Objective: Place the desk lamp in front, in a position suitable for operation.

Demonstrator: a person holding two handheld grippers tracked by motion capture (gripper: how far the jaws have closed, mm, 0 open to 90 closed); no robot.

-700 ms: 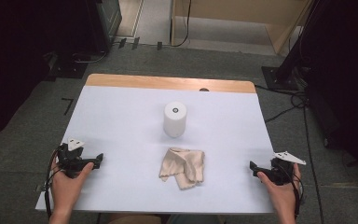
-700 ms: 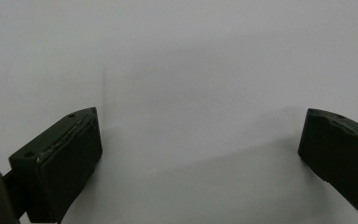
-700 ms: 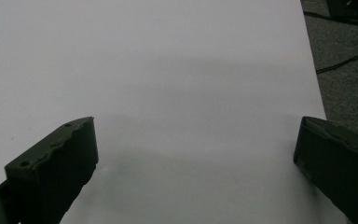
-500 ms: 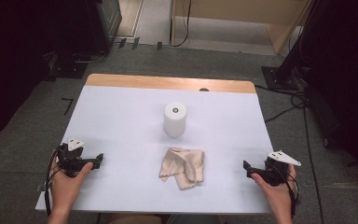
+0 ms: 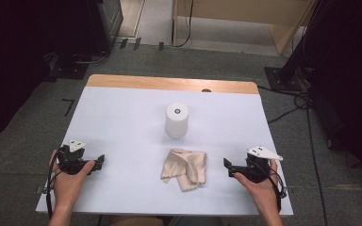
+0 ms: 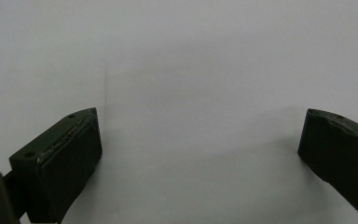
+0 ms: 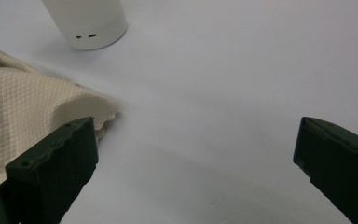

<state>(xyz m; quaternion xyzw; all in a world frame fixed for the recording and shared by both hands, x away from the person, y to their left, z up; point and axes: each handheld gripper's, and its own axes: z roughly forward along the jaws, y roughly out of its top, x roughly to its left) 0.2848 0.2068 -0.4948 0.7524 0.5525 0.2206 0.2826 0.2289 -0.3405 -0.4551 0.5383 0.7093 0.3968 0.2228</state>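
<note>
Grippers: two, one in each hand, both resting low over the white table (image 5: 122,122).
Left gripper (image 5: 100,162): jaws spread wide with bare tabletop between them, as the left gripper view (image 6: 198,149) shows; nothing held.
Right gripper (image 5: 227,167): jaws standing wide apart, nothing between the pads; the right gripper view (image 7: 193,158) shows bare table in the gap.
Cloths: one beige cloth (image 5: 185,167), crumpled and lying flat between the two grippers, nearer the right one and just ahead of its jaws.
Cloth from the right gripper: its scalloped edge (image 7: 91,109) lies just beyond that gripper's left-hand jaw, apart from the pad as far as can be told.
Cylinders: one white cylinder (image 5: 176,120), upright, beyond the cloth and well ahead of both grippers.
Hands: two, the left hand (image 5: 68,181) and the right hand (image 5: 259,186), each wrapped round its gripper.
High view adds: the cylinder's top with a small dark ring, the table's wooden far edge (image 5: 169,84), and both grippers at once.
Right gripper view adds: the cloth's waffle weave and two small slots near the cylinder's base (image 7: 86,36).
Left gripper view adds: a faint straight line on the tabletop ahead of its left-hand jaw.
</note>
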